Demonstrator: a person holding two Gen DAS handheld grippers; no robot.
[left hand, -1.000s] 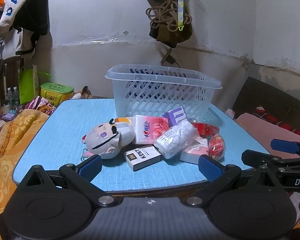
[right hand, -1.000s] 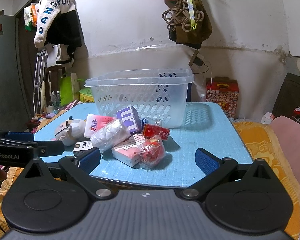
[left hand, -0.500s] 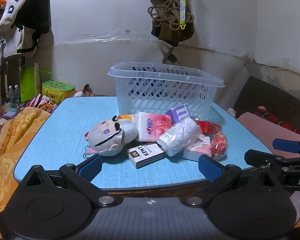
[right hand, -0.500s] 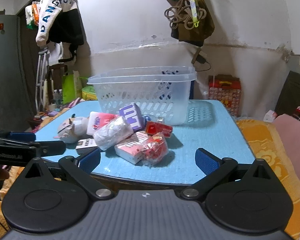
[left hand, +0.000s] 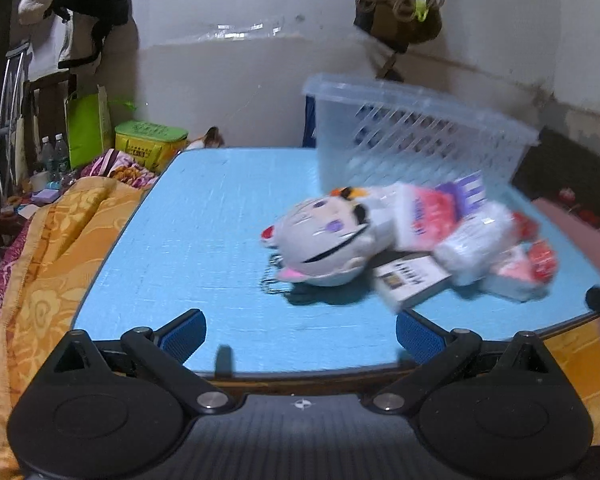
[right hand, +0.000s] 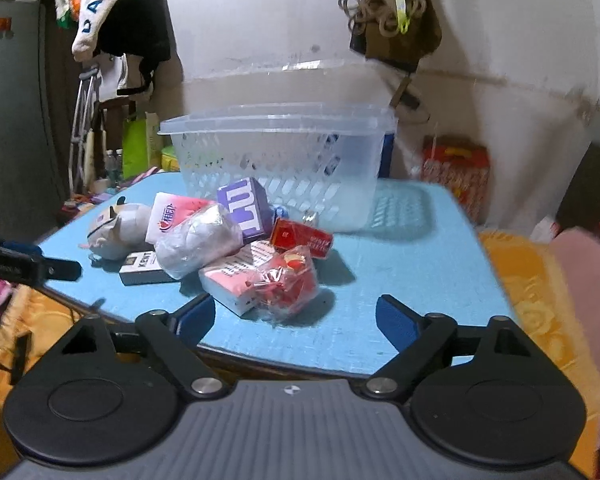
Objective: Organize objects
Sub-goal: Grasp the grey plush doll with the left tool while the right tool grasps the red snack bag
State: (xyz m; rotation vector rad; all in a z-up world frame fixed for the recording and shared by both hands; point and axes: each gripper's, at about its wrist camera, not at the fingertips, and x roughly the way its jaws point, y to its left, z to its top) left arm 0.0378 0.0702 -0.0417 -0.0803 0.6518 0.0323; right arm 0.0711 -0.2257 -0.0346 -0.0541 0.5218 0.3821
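Observation:
A pile of small items lies on the blue table (left hand: 204, 248) in front of a clear plastic basket (right hand: 276, 160): a grey plush head (left hand: 324, 240), a pink tissue pack (right hand: 174, 216), a white wrapped bundle (right hand: 200, 242), a purple box (right hand: 246, 208), a Kent cigarette pack (right hand: 142, 266), a red box (right hand: 302, 238) and a red snack bag (right hand: 286, 284). My left gripper (left hand: 300, 334) stands open at the table's near edge, left of the plush. My right gripper (right hand: 296, 318) has its jaws closing with nothing between them, just short of the snack bag.
Orange bedding (left hand: 52, 248) borders the table's left side, and more lies at its right (right hand: 536, 280). A green box (left hand: 150, 140) and bottles sit beyond the far left corner. Clothes and a bag hang on the wall. A red carton (right hand: 456, 168) stands behind the table.
The left gripper has swung left and down, so the pile now sits right of its fingers. The right gripper has moved closer to the pile and its fingers have narrowed.

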